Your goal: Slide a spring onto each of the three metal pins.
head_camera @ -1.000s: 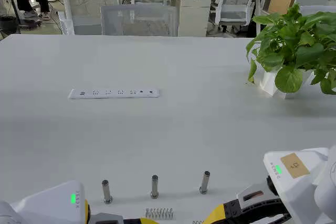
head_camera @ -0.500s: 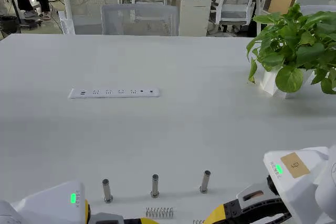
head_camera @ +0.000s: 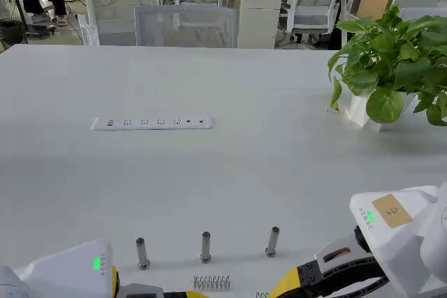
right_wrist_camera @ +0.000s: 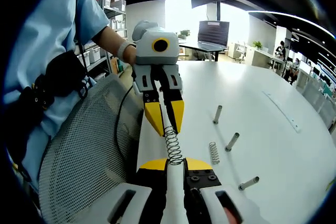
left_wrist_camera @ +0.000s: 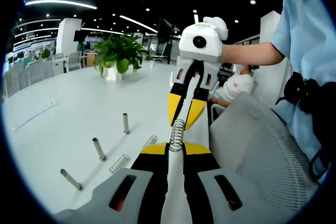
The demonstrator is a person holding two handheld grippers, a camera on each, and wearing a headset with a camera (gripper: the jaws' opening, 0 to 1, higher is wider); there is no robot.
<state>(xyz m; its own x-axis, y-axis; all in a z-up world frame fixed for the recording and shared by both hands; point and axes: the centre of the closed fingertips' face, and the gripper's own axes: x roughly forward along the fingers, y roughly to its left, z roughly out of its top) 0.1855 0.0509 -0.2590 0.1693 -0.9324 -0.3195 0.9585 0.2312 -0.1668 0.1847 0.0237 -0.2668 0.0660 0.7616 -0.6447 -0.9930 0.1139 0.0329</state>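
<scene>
Three upright metal pins (head_camera: 142, 253) (head_camera: 205, 247) (head_camera: 272, 241) stand in a row near the table's front edge, all bare. One spring (left_wrist_camera: 177, 134) is stretched between the two grippers, which face each other tip to tip. My left gripper (left_wrist_camera: 177, 148) is shut on one end, and my right gripper (right_wrist_camera: 175, 162) is shut on the other end of the spring (right_wrist_camera: 172, 146). In the head view the held spring is hidden below the frame. Two loose springs (head_camera: 211, 282) (head_camera: 262, 295) lie on the table just in front of the pins.
A white power strip (head_camera: 151, 123) lies mid-table at the left. A potted plant (head_camera: 387, 61) stands at the right edge. Mesh chairs (head_camera: 185, 26) line the far side. A grey mesh chair back (left_wrist_camera: 262, 156) sits near the person's body.
My right gripper has risen slightly in the head view. The pins and loose springs have not moved.
</scene>
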